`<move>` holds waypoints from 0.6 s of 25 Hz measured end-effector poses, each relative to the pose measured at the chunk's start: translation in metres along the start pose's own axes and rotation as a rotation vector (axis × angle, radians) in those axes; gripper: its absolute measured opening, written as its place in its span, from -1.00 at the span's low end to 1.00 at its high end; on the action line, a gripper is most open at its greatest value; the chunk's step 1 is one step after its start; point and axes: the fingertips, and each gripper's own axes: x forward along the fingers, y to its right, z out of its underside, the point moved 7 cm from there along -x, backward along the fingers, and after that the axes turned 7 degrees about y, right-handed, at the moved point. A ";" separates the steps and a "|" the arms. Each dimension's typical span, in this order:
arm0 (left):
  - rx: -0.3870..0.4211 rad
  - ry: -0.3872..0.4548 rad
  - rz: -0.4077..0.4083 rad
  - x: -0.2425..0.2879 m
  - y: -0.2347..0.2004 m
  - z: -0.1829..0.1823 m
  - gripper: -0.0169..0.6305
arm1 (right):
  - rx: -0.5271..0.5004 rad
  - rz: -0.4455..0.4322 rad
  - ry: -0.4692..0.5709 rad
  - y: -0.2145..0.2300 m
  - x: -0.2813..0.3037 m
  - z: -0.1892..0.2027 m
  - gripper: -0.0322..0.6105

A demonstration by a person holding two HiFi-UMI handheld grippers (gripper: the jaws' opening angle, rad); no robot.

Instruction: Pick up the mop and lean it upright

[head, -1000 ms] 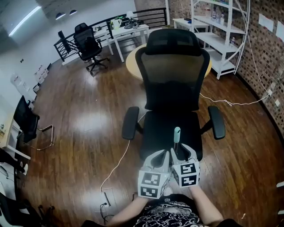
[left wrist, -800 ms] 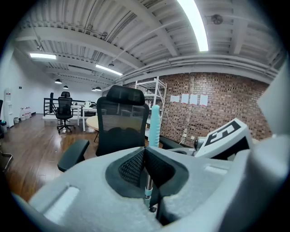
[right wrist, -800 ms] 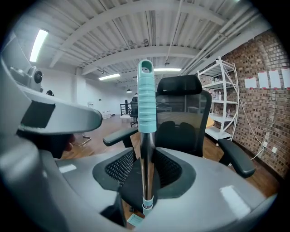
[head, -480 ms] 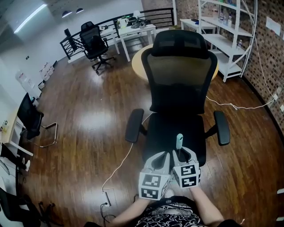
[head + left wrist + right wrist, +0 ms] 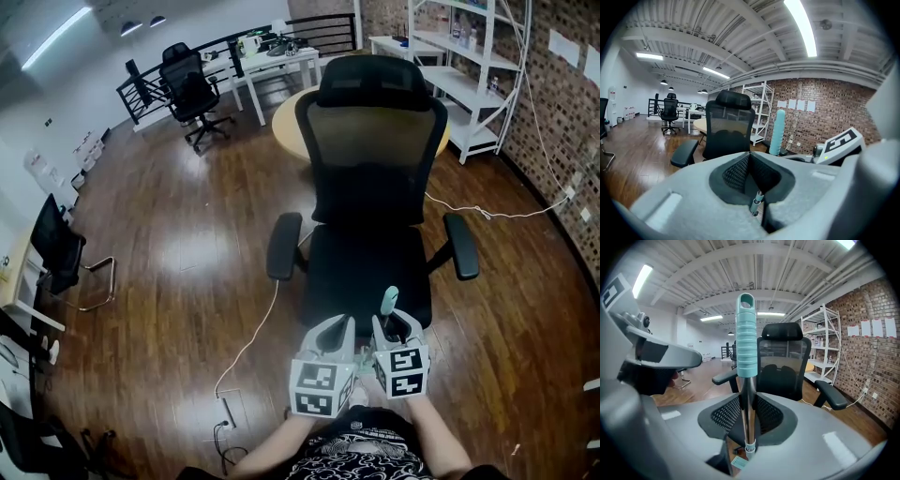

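Note:
The mop's teal ribbed handle (image 5: 746,338) stands upright on a shiny metal pole (image 5: 748,413) that runs up between my right gripper's (image 5: 749,401) jaws, which are shut on the pole. From above, the handle tip (image 5: 388,300) pokes up above the right gripper (image 5: 396,326), close to my body. My left gripper (image 5: 336,330) is just left of it, and from there the handle (image 5: 777,132) shows to the right. The left gripper's (image 5: 750,157) jaws meet at the tips. A short bit of pole (image 5: 757,201) shows in the gap below them. The mop head is hidden.
A black mesh office chair (image 5: 373,178) stands right in front of me, its armrests (image 5: 281,246) spread to both sides. A white cable (image 5: 246,347) trails over the wood floor. Behind are a round table (image 5: 291,127), white shelving (image 5: 469,84), a brick wall and another chair (image 5: 187,94).
The two grippers and the handle have shifted a little to the right and nearer my body. The handle tip now sticks out a bit more above the right gripper.

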 end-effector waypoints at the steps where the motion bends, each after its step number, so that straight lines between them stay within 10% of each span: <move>1: 0.000 0.003 0.006 -0.007 0.003 0.001 -0.94 | 0.002 0.011 0.003 -0.002 -0.009 0.001 -0.58; 15: 0.005 -0.008 0.033 -0.078 0.032 0.019 -0.94 | -0.030 0.077 0.219 -0.029 -0.120 -0.070 -0.58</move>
